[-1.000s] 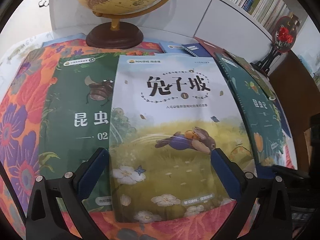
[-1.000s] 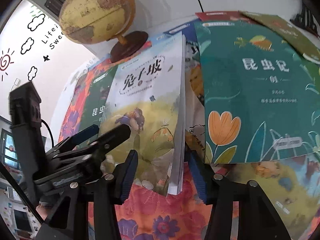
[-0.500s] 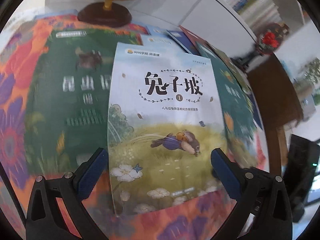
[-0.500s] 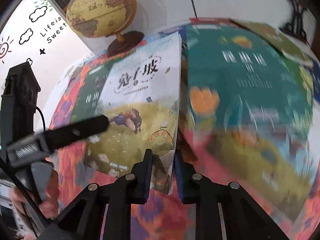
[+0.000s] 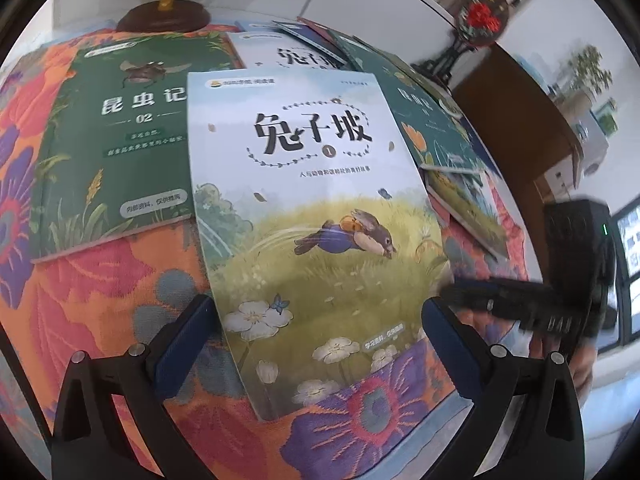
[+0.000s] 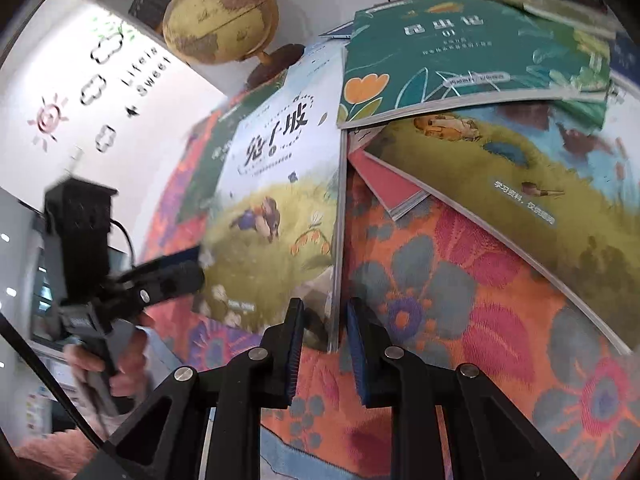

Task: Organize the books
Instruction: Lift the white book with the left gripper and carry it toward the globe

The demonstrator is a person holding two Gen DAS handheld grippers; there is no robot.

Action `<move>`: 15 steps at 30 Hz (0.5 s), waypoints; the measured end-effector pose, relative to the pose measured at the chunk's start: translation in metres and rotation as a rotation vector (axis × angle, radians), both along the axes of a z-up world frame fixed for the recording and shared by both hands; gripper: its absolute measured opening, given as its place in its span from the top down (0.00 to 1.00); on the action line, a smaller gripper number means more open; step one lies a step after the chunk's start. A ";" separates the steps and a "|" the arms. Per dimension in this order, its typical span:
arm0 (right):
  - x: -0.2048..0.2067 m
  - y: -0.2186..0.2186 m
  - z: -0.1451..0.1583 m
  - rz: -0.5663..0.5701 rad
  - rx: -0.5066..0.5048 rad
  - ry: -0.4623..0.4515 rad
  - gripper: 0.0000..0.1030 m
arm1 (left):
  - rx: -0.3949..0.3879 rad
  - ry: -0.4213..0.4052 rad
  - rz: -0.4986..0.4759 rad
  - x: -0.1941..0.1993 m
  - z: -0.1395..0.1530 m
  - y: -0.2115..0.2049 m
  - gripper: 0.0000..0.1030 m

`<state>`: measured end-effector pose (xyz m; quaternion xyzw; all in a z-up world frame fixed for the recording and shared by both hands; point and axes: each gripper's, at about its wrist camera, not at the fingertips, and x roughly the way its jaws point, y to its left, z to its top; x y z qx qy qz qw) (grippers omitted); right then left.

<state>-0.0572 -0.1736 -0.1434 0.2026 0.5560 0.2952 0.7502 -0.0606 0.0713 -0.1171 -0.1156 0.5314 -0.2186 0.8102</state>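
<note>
- the rabbit book fills the centre of the left wrist view, pale cover with a running rabbit, lying over the flowered cloth with its lower edge toward the camera.
- the left gripper stands wide — its blue pads sit at either side of the book's lower part, and no pad presses on the cover.
- in the right wrist view the right gripper is narrow; its jaws have just been closing, and the book's lower right corner sits in the small gap between them. whether the pads actually pinch it i cannot tell for sure, though they look close against the spine edge.
- a green insect book lies at the left of the left wrist view, partly under the rabbit book.
- a teal tulip book lies at the upper right of the right wrist view, on top of a book with an olive cover.
- a globe stands at the top, left of centre, behind the books.
- a hand at the lower left holds the other gripper's handle — blurred.
</note>
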 end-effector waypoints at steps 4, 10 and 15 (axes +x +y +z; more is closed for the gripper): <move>0.015 -0.002 -0.008 0.031 0.095 0.013 0.81 | 0.031 -0.042 -0.022 0.001 0.000 -0.007 0.01; 0.036 -0.010 -0.026 0.001 0.248 0.090 0.88 | -0.111 -0.023 0.013 0.005 -0.001 0.014 0.01; 0.028 0.000 -0.019 -0.008 0.183 0.002 0.89 | -0.333 0.049 0.068 0.014 -0.009 0.043 0.02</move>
